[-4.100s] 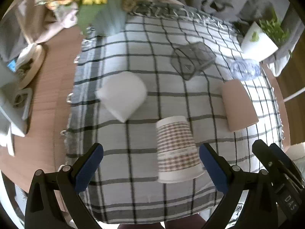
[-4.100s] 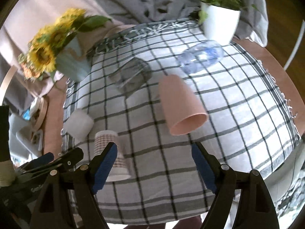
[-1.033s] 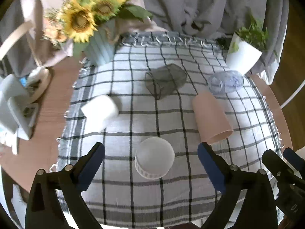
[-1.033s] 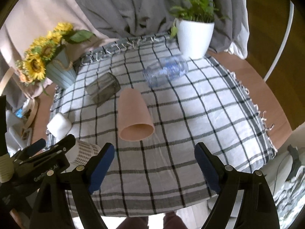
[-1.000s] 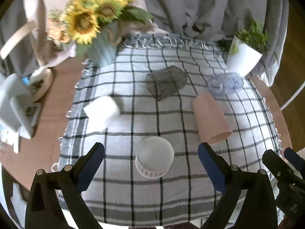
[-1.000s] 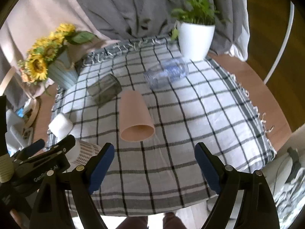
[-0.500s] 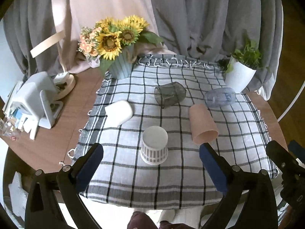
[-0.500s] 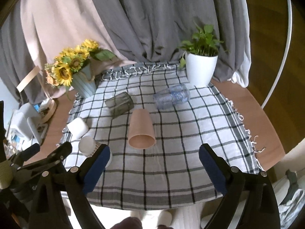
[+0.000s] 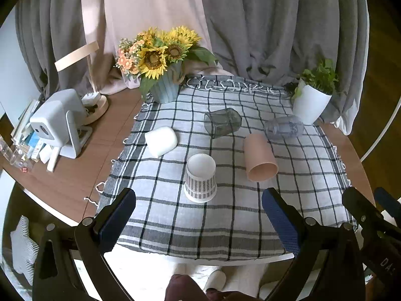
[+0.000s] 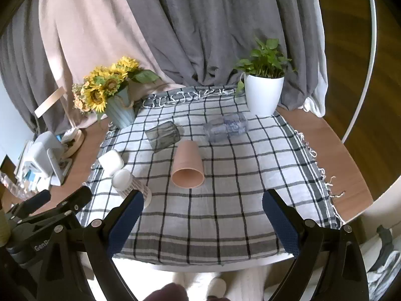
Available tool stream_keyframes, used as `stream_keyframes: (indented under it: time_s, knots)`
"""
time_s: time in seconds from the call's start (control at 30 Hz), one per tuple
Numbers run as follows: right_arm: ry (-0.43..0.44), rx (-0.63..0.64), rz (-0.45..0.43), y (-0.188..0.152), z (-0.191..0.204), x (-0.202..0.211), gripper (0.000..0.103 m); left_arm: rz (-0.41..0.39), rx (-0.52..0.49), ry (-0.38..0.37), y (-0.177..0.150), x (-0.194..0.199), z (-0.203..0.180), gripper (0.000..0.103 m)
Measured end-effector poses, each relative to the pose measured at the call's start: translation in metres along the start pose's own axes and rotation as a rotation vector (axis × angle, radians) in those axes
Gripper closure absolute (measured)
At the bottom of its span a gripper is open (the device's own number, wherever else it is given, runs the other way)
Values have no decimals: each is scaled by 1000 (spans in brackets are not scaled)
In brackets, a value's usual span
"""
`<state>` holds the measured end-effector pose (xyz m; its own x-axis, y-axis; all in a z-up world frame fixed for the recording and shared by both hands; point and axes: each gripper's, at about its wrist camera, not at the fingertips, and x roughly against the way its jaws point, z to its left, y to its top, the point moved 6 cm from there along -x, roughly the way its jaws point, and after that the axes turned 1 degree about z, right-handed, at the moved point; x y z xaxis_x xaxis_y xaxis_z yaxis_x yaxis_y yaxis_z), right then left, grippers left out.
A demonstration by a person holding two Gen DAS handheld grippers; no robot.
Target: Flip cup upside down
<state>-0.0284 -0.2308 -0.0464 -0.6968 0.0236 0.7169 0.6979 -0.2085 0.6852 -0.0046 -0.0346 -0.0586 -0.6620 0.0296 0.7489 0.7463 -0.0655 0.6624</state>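
Paper cup (image 9: 200,178) stands rim-down near the tablecloth's (image 9: 225,225) front edge, flip apparently done, left gripper (image 9: 200,215) and right gripper (image 10: 203,215) hovering wide open, empty.

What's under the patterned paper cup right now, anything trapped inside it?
The patterned paper cup stands rim-down on the checked tablecloth, closed base up. Only cloth shows around its rim. Its inside is covered, so whether anything sits beneath cannot be seen.

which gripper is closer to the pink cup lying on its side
Right. The pink plastic cup lies with its open mouth facing the right gripper, roughly centred between its fingers. From the left gripper it sits off toward the right finger, with the checked paper cup more directly ahead.
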Motion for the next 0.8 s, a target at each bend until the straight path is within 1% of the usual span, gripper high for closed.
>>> stream_keyframes:
  time_s: [0.4, 0.8]
  knots:
    - [6, 10, 2, -6, 1, 5, 7, 1, 7, 16, -6, 4, 4, 0]
    - [6, 12, 3, -6, 2, 5, 7, -2, 8, 16, -6, 4, 3, 0]
